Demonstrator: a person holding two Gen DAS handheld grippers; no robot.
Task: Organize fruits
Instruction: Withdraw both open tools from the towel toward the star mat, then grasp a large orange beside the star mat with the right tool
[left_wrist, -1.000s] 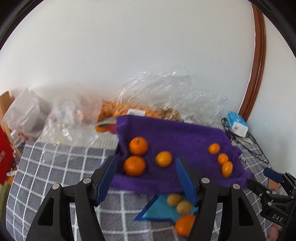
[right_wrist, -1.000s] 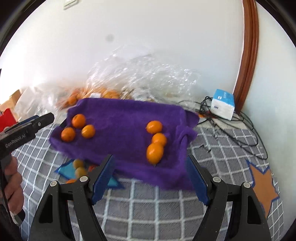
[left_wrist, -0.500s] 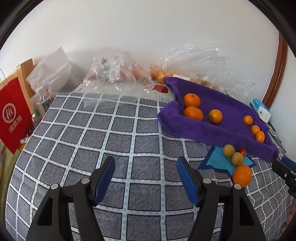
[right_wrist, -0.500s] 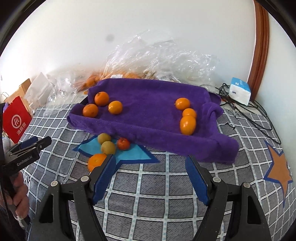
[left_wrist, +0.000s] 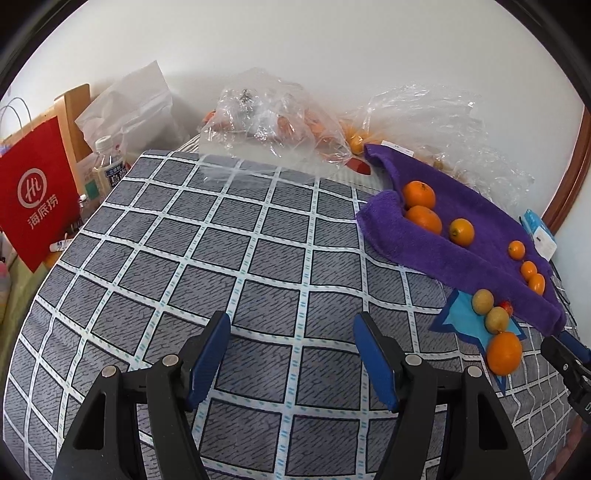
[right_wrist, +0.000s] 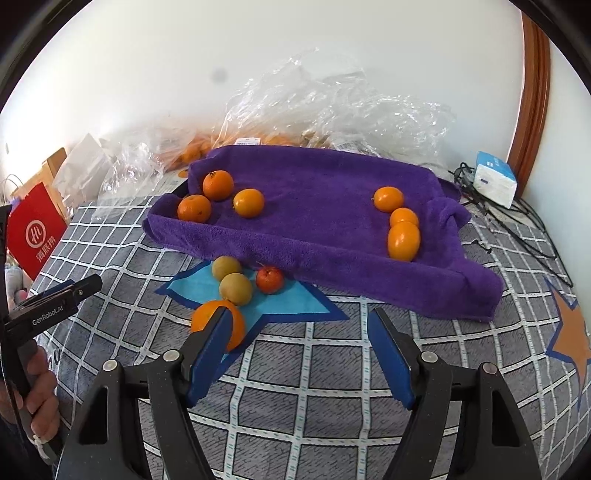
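Sorting fruit: six orange citrus fruits (right_wrist: 249, 202) sit grouped on the purple terry towel (right_wrist: 317, 221).
Four loose fruits (right_wrist: 236, 288) remain; my left tool (left_wrist: 291, 356) and right tool (right_wrist: 297, 352) gape empty, the right having just narrowed.

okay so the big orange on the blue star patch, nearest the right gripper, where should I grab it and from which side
Grip the big orange across its widest middle, coming down from above and the near side. It is round and sits loose on the checked cloth, with two yellowish fruits close behind, so a far-side approach is crowded. The right gripper, open, is nearest; its jaws have just been closing.

"GenRobot.AI" on the left claw (right_wrist: 61, 295); "海底捞" on red bag (left_wrist: 35, 195).
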